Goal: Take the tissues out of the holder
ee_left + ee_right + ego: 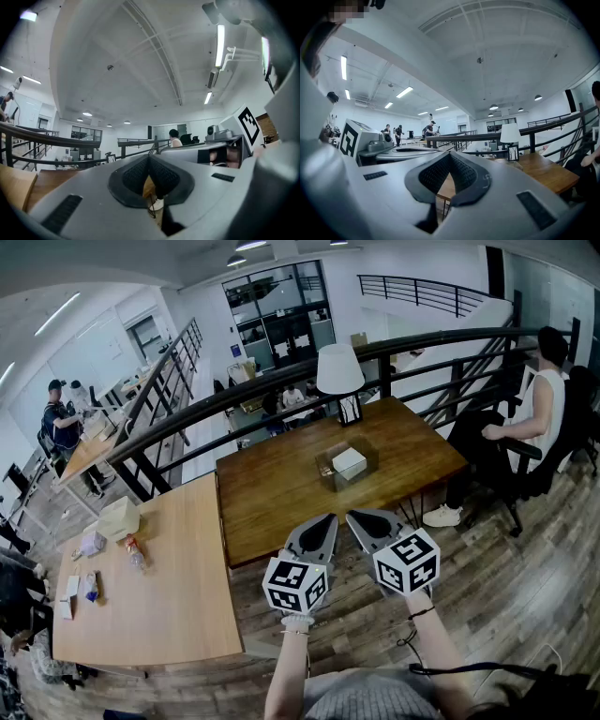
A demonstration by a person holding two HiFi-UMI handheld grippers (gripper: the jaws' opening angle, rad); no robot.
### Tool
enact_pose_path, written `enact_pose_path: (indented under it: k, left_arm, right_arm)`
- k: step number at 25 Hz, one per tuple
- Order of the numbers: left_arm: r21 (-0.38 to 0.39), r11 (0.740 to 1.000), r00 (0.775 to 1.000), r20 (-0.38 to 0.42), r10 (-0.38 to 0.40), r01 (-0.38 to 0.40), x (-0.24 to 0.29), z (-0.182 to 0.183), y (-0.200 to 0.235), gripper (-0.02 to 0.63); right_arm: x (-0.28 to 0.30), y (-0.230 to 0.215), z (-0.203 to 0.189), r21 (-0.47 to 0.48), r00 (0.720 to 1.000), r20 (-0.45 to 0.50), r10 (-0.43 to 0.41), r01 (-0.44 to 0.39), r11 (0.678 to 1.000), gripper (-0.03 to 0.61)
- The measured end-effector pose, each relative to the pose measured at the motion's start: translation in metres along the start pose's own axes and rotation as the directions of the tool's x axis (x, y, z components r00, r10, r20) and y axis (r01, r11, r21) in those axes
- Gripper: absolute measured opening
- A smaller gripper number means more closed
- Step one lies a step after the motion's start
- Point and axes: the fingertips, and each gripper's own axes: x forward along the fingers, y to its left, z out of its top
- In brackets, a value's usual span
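So there's this big dark wooden table [272, 502], the left gripper [327, 519] and right gripper [355, 516] hang just off its near edge, each pinched closed on nothing, and the clear tissue holder [330, 470] sits mid-table near the lamp [339, 369], white tissues [349, 460] inside.

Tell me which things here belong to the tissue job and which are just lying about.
For the job: tissues, clear holder, left gripper, right gripper, both shut and empty.
Just lying about: lamp, small bottle, pale box on the lighter table.
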Motion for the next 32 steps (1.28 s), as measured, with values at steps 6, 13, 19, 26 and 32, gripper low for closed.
enact_pose_path:
  k: [6,13,19,26,32]
  left_arm:
    - [0.008,1.0,1.0,0.002,0.0,0.0,0.008,0.0,-0.002,0.008]
    - [0.005,1.0,1.0,-0.004,0.009,-0.009,0.015,-0.002,-0.006,0.008]
    - [-0.006,1.0,1.0,-0.007,0.024,-0.024,0.023,-0.005,-0.009,0.008]
    - [-0.008,0.999,0.999,-0.009,0.049,-0.049,0.033,-0.008,-0.022,0.008]
    - [-0.016,0.997,0.996,-0.054,0.071,-0.072,0.042,-0.014,-0.015,0.008]
  right_arm:
    - [0.0,-0.007,0.002,-0.008,1.0,0.006,0.004,-0.004,1.0,0.011]
    - [0.0,-0.015,0.0,-0.01,1.0,0.0,0.013,-0.013,1.0,0.011]
    - [-0.005,-0.023,-0.002,-0.011,1.0,-0.004,0.023,-0.023,1.0,0.011]
    - [-0.018,-0.04,-0.001,0.036,0.997,0.029,0.068,-0.069,0.997,0.011]
    - [-0.008,-0.048,-0.003,0.064,0.995,0.007,0.097,-0.097,0.993,0.011]
